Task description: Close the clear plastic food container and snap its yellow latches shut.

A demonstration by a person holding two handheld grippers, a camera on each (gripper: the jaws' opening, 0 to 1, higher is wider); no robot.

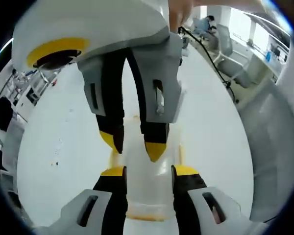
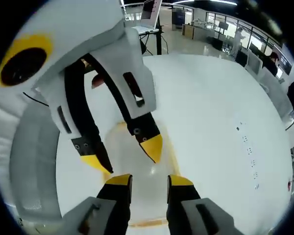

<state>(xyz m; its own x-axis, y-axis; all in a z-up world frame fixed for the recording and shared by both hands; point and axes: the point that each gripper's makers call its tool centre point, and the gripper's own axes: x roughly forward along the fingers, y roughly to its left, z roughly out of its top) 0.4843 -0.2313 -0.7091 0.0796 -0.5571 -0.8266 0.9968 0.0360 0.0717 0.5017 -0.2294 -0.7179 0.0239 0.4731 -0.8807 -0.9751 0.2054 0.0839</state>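
Left gripper (image 1: pixel 148 171): own jaws rise from the bottom of the left gripper view, parted, nothing between the tips; they stand over the near part of the box.
Box (image 1: pixel 149 183): clear plastic, on the white table (image 1: pixel 63 137), directly below both grippers. Lid seems down; hard to be sure through the glare.
Latches: yellow strips at the box edges, one at the near edge (image 1: pixel 144 214), others at the sides. Whether any is snapped, I cannot tell.
Right gripper (image 2: pixel 149 180): own jaws in the right gripper view also parted and empty, tips just above the box (image 2: pixel 137 161).
Pose: the two grippers face each other across the box, each pointing steeply down, tips near but apart.
Step in hand (judgement): pressing the lid or starting on a latch.
How to do it well: seat the lid flat all round first; steady the box with one gripper; press each latch squarely with the other, opposite sides in turn.
Far right: chairs (image 1: pixel 230 44), cable.
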